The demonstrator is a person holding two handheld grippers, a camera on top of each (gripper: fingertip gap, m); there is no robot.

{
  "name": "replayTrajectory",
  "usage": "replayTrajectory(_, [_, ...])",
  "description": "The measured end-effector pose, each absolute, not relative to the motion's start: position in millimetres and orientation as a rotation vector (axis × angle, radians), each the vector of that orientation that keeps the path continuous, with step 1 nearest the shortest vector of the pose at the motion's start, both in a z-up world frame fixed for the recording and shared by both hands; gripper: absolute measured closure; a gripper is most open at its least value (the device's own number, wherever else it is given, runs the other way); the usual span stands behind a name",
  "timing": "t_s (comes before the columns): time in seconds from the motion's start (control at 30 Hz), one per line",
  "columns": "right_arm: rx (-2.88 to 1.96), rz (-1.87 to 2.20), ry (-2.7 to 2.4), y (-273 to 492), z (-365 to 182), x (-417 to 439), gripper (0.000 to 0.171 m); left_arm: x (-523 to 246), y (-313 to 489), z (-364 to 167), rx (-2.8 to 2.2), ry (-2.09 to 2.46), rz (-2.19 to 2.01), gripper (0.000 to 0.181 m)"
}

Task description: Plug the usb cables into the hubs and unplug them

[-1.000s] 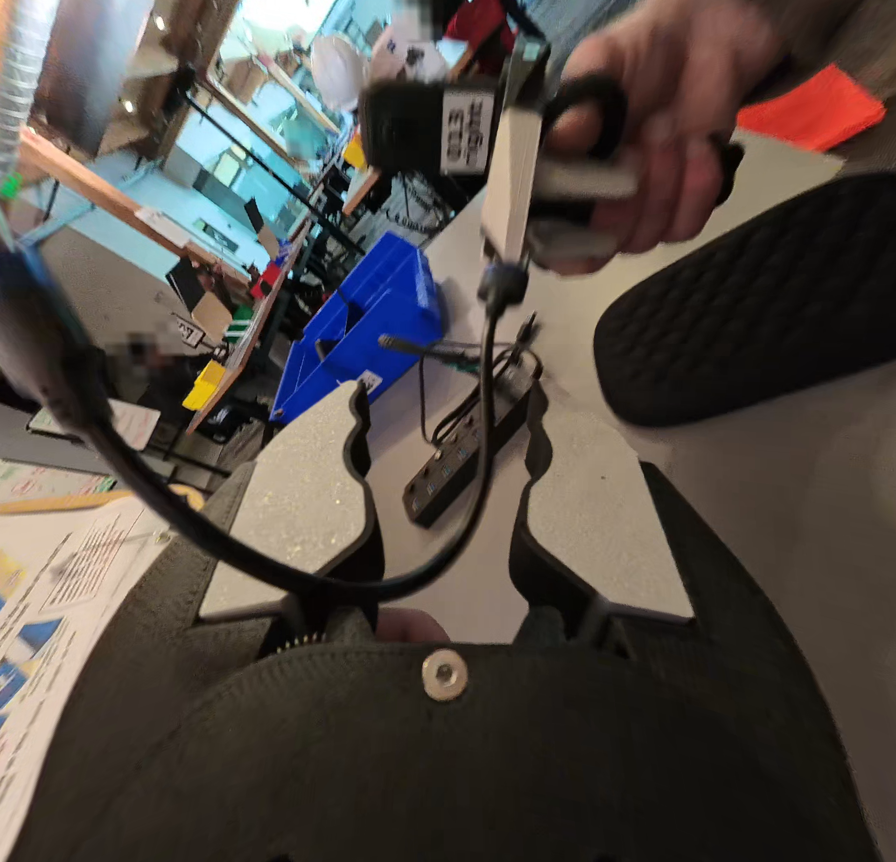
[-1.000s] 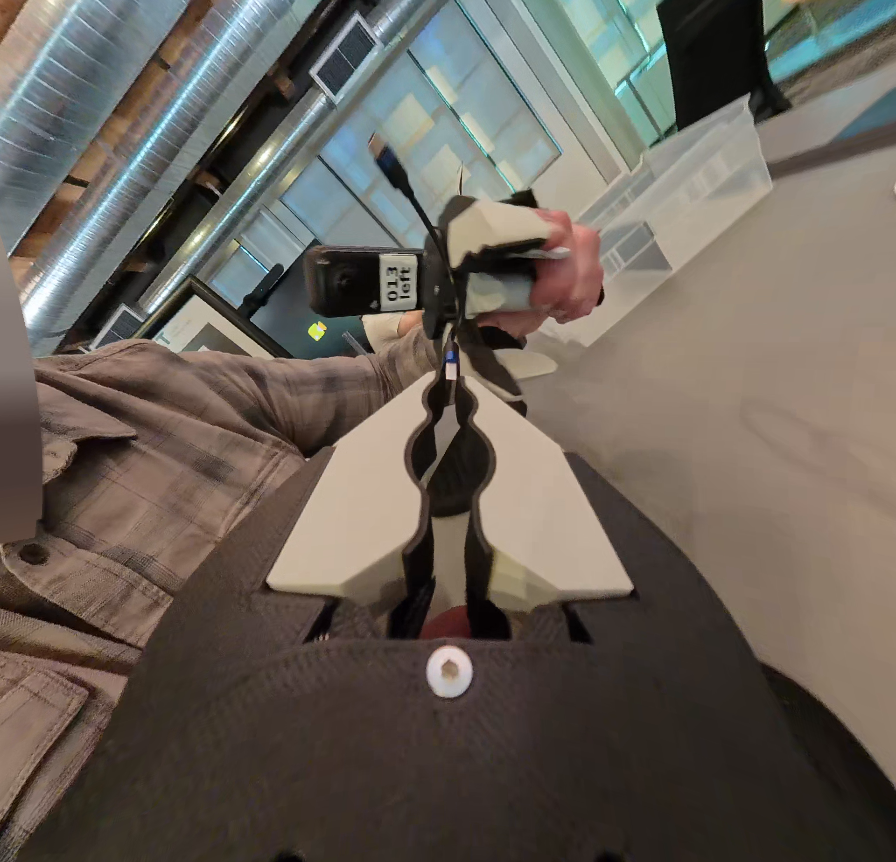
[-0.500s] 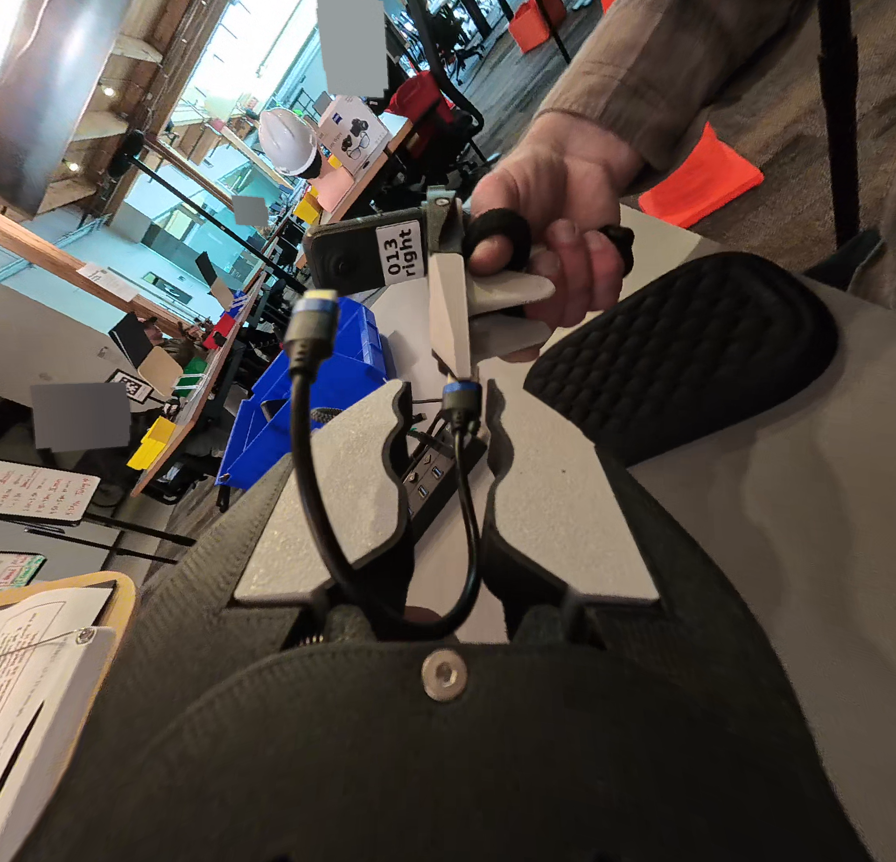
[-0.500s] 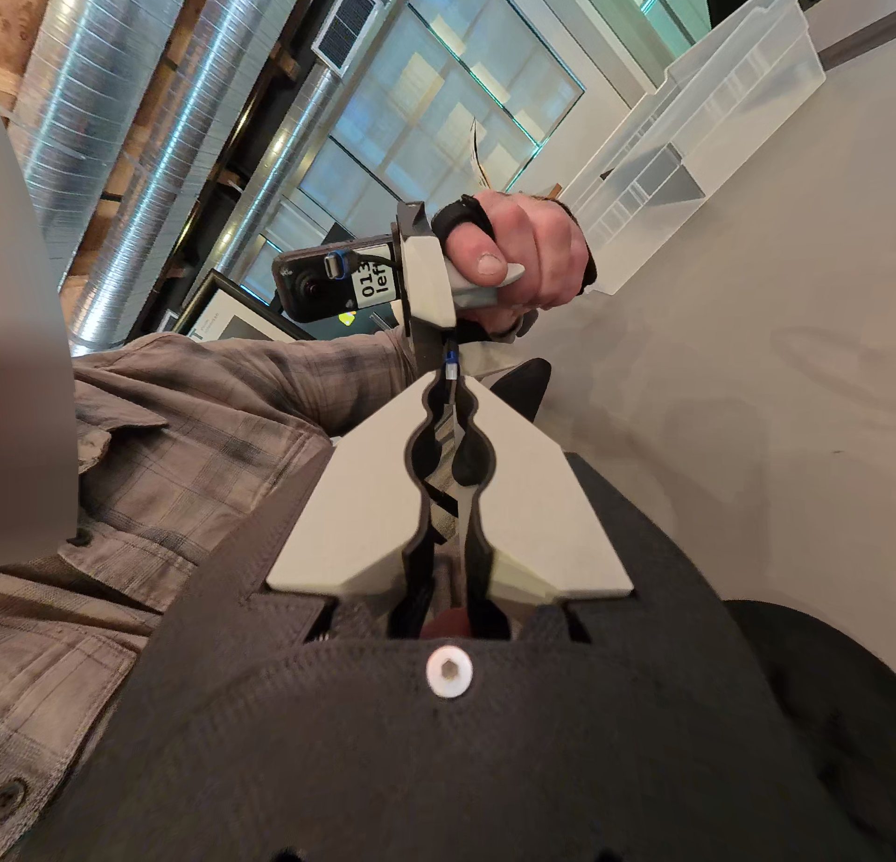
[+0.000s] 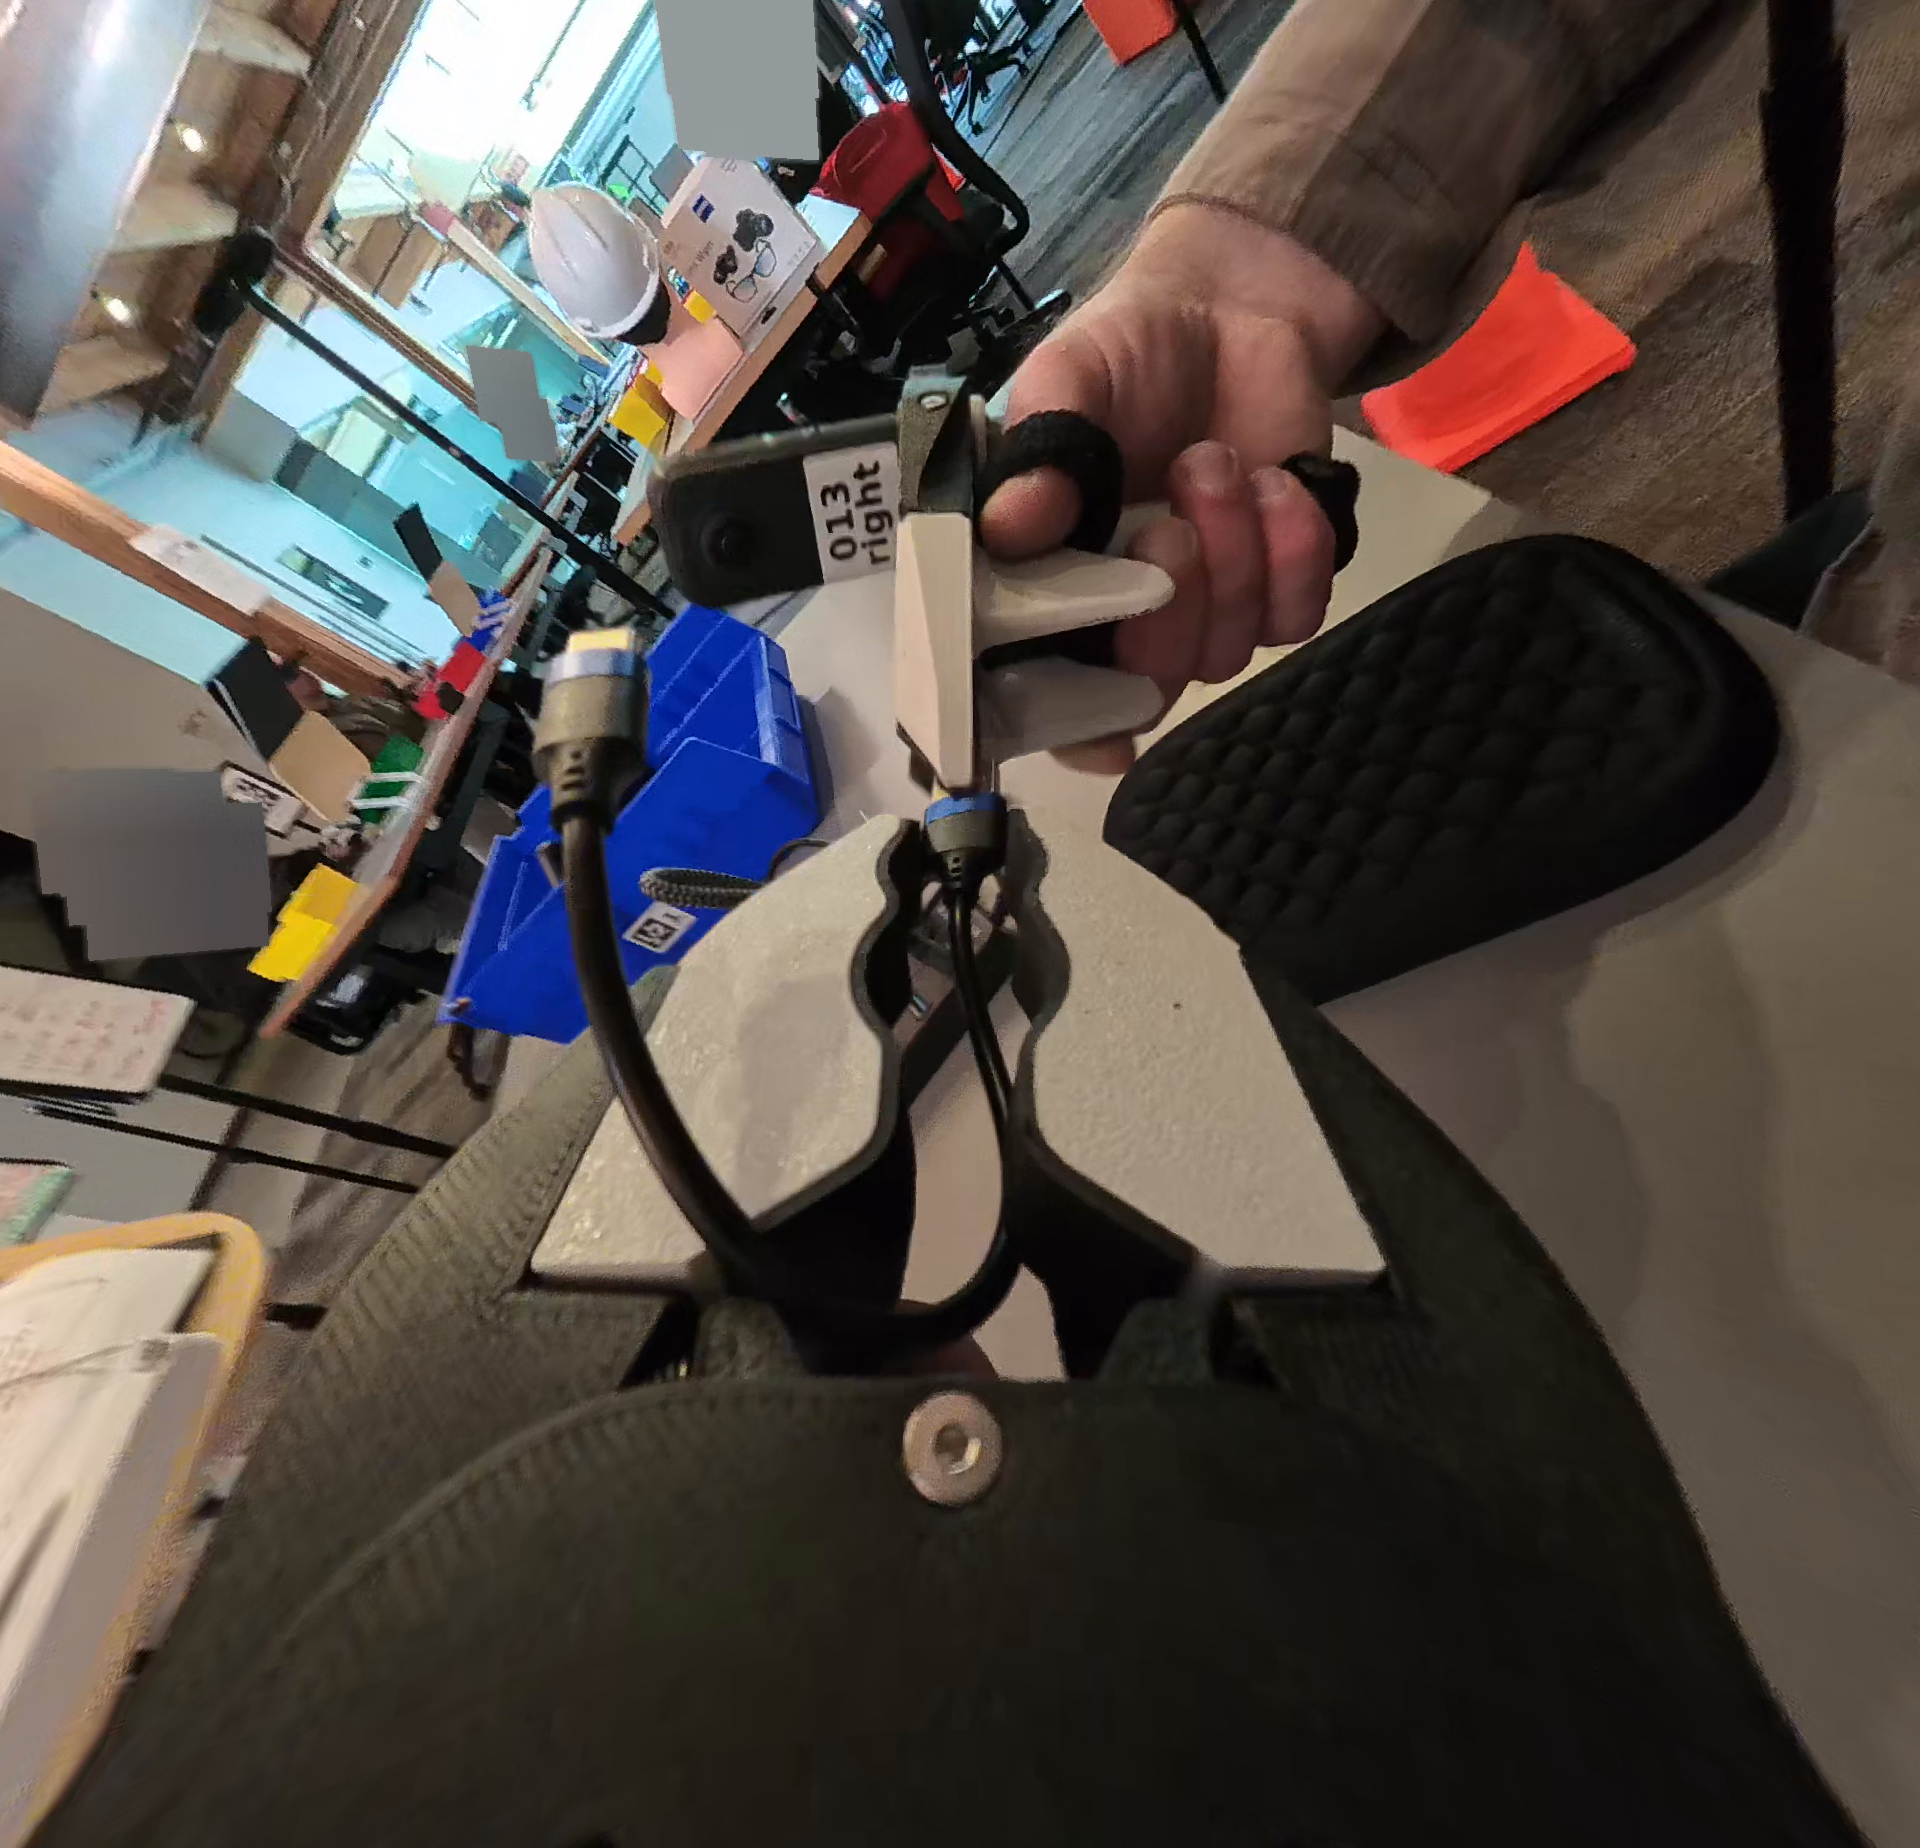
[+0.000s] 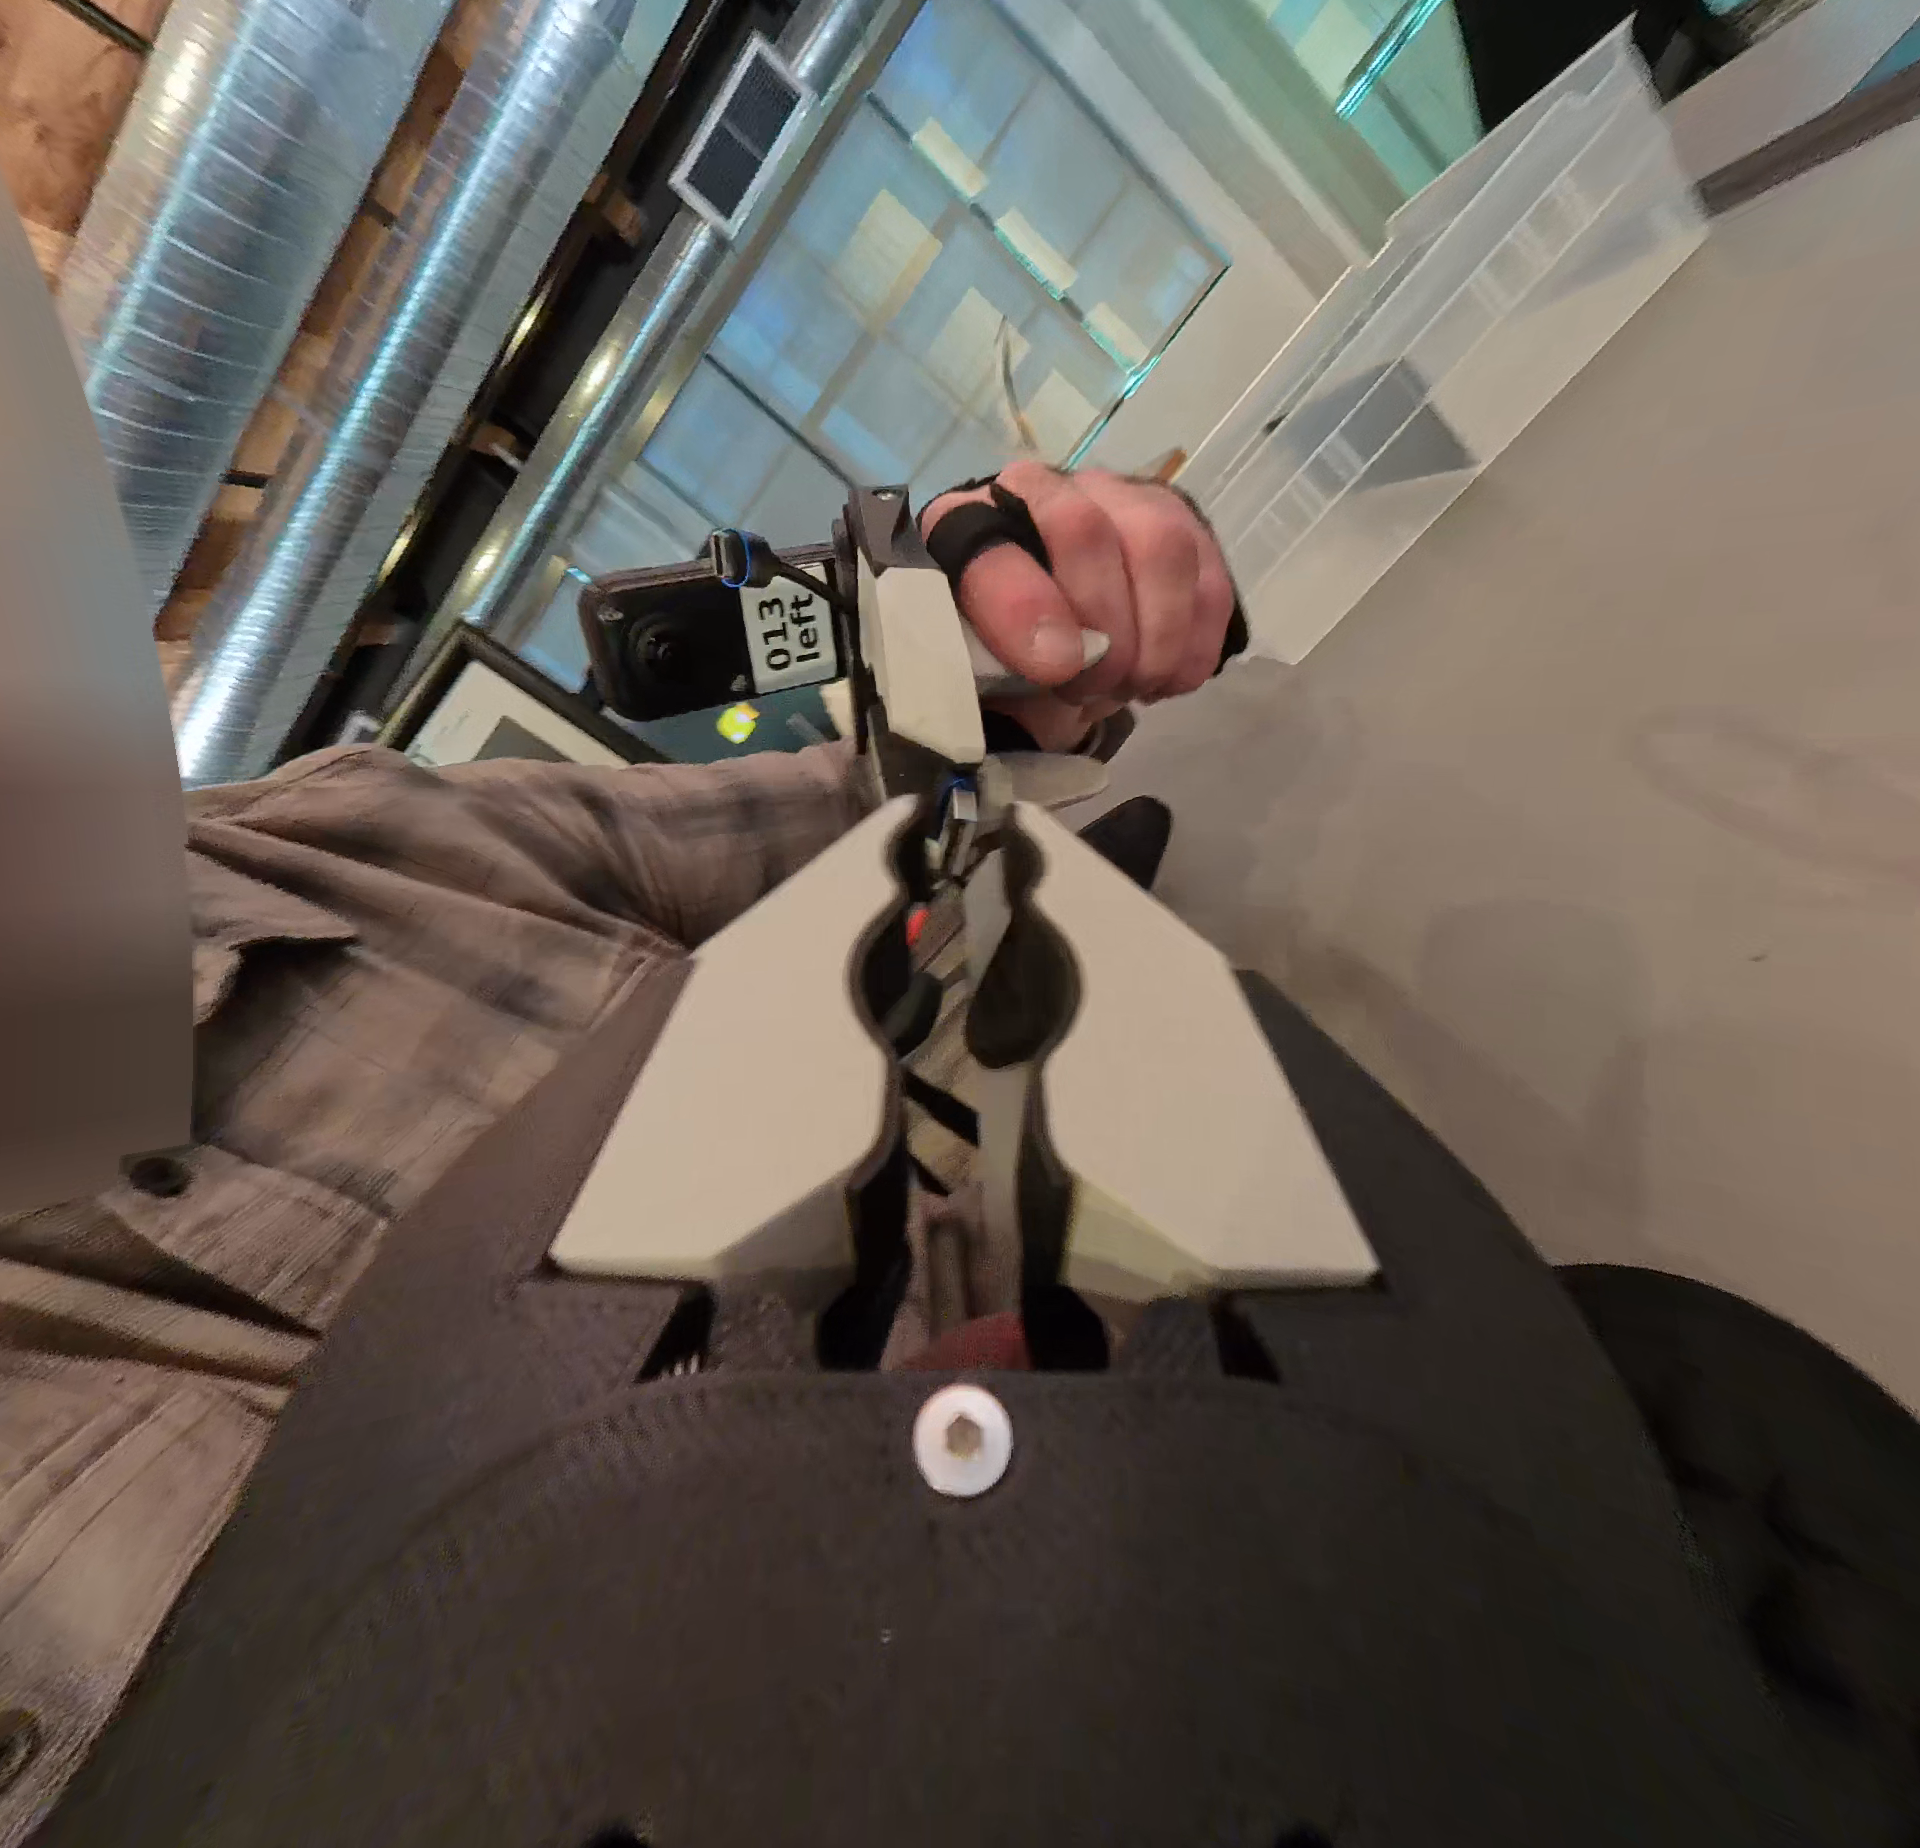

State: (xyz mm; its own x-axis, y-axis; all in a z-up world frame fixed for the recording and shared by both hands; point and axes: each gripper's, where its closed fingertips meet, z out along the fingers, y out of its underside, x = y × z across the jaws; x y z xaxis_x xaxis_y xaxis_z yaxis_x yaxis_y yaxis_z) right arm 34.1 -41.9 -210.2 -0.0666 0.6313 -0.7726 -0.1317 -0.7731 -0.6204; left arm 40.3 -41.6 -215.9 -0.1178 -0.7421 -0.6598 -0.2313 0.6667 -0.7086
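Note:
A short black USB cable (image 5: pixel 613 998) loops up in front of my left gripper (image 5: pixel 961 853). Its free plug (image 5: pixel 594 702) sticks up at the left. Its other plug (image 5: pixel 961 824), with a blue band, sits between my left fingertips, which have closed to its width. My right gripper (image 5: pixel 940 772), held by a hand, comes in from above and pinches that plug's metal end. In the right wrist view my right gripper (image 6: pixel 961 824) is shut on the metal end (image 6: pixel 962 809), with my left gripper (image 6: pixel 938 792) just beyond. The hub is mostly hidden behind my left fingers.
A blue bin (image 5: pixel 686 801) and a braided cable (image 5: pixel 691 886) lie at the back left of the grey table (image 5: pixel 1662 1123). A black textured pad (image 5: pixel 1455 759) lies to the right. A clear plastic bin (image 6: pixel 1507 344) stands at the far side in the right wrist view. Left and right tips are no more than a few centimetres apart.
My left gripper has closed from wide open to the width of the plug. The free plug has swung up into view at the left. The right gripper keeps hold of the other plug.

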Motion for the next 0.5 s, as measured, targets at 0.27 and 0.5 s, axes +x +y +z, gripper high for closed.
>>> replayTrajectory(0.27, [-1.626,0.651,-0.982,-5.9,-210.1,67.5,0.138,39.2,-4.6,-216.0,-1.278,1.477,-0.865,0.166])
replayTrajectory(0.5, [-1.079,-0.556,-1.426,10.6,-202.6,63.0,0.151,52.5,1.1,-211.0,-1.517,1.344,-1.071,0.166])
